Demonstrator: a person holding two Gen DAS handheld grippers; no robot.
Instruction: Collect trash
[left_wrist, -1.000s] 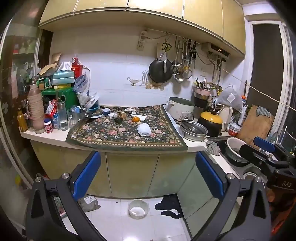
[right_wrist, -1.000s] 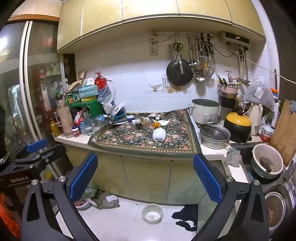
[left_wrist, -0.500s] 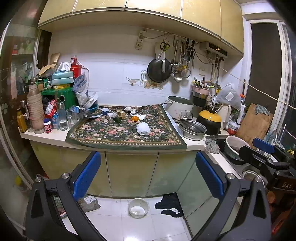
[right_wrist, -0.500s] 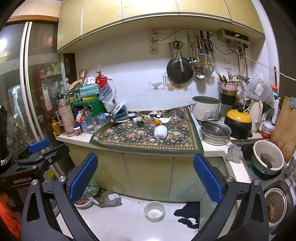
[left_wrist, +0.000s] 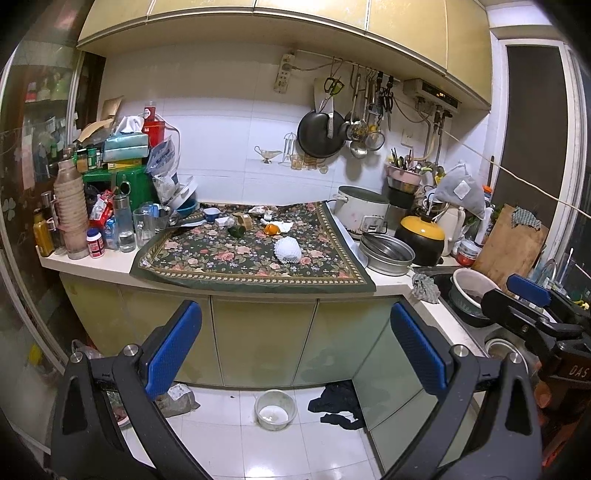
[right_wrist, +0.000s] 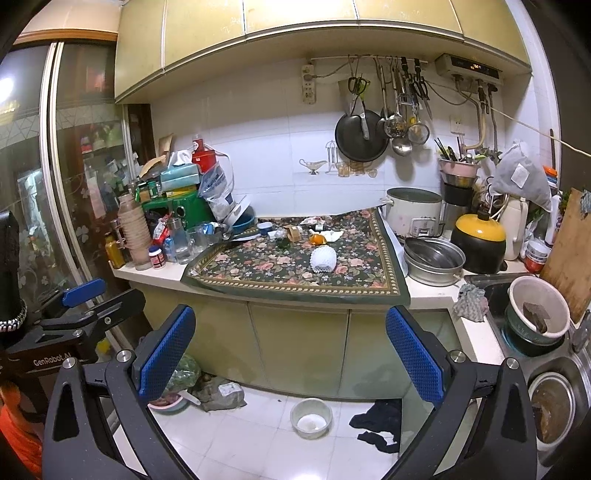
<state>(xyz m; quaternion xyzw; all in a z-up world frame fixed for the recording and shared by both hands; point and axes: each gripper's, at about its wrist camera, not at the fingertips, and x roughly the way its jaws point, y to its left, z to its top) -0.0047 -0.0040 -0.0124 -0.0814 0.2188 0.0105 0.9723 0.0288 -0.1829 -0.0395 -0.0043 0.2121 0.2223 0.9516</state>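
While both grippers hang in front of the kitchen counter, well back from it, each camera looks forward between its own blue-padded fingers.

Left wrist view, gripper: the left gripper (left_wrist: 295, 354) has its jaws spread wide and holds nothing.
Left wrist view, counter: a dark floral cloth (left_wrist: 236, 258) covers the middle of the counter.
Left wrist view, trash: a white foam fruit net (left_wrist: 288, 250) lies on the cloth toward its right side; behind it are an orange peel (left_wrist: 271, 229) on white crumpled paper (left_wrist: 283, 225), a dark green bottle (left_wrist: 237, 231) on its side, and a small brown box (left_wrist: 244, 219).
Left wrist view, surroundings: a stainless steel pot (left_wrist: 386, 253) stands just right of the cloth, beside a black pot with a yellow lid (left_wrist: 423, 232).
Left wrist view, other gripper: the right gripper (left_wrist: 532, 306) shows at the right edge, above the sink area.

Right wrist view, gripper: the right gripper (right_wrist: 291, 354) also stands wide open and empty.
Right wrist view, trash: the foam net (right_wrist: 323, 259) sits near the middle of the floral cloth (right_wrist: 258, 266), with the peel (right_wrist: 317, 239) just behind it.
Right wrist view, floor: a white bowl (right_wrist: 311, 417) and a dark rag (right_wrist: 376, 421) lie on the tiles below the cabinets.
Right wrist view, other gripper: the left gripper (right_wrist: 85, 299) appears at the left edge; how far it is open cannot be told here.
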